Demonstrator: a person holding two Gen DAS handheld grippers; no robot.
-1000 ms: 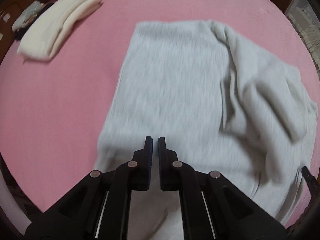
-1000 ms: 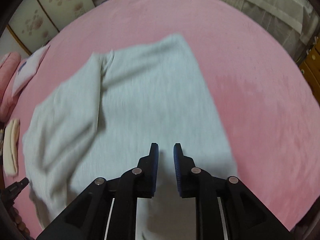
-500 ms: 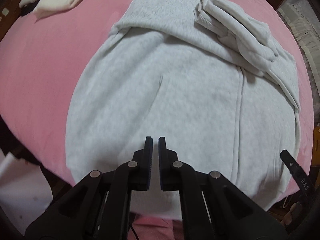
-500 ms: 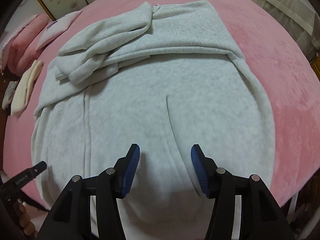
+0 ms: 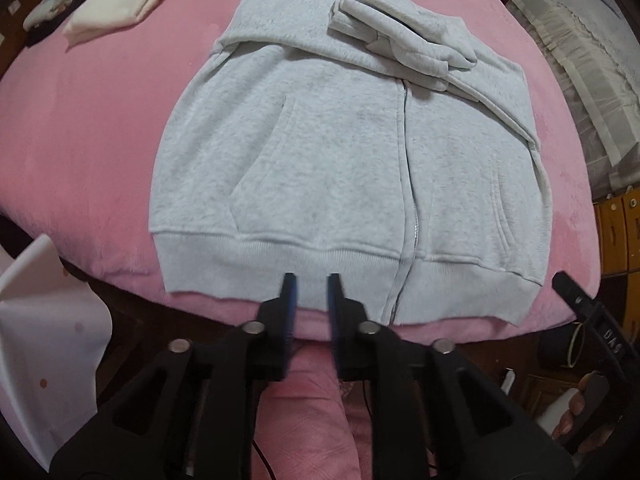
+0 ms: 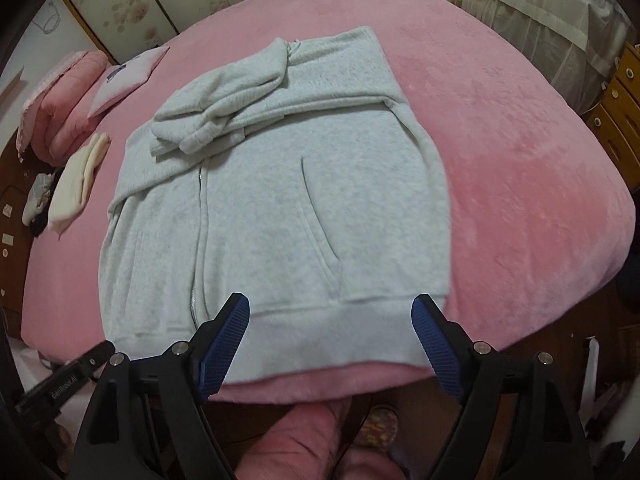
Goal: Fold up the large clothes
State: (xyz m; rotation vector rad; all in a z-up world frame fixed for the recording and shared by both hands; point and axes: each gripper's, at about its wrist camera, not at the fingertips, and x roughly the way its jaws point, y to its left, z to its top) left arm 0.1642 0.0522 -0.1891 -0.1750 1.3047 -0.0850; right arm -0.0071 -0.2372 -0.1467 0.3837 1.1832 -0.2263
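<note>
- Now your left gripper (image 5: 311, 300) is opening, a narrow gap between its jaws and nothing in it; a second ago it was shut.
- Your right gripper (image 6: 332, 334) is opening wide and empty, above the ribbed hem (image 6: 320, 336).
- The grey zip hoodie (image 5: 344, 152) lies flat, front up, on the pink bed (image 5: 80, 128), sleeves piled at its far end. Half a second ago both views sat closer over it.
- Released and smoothed, it looks ready for a fresh grasp at the hem.
</note>
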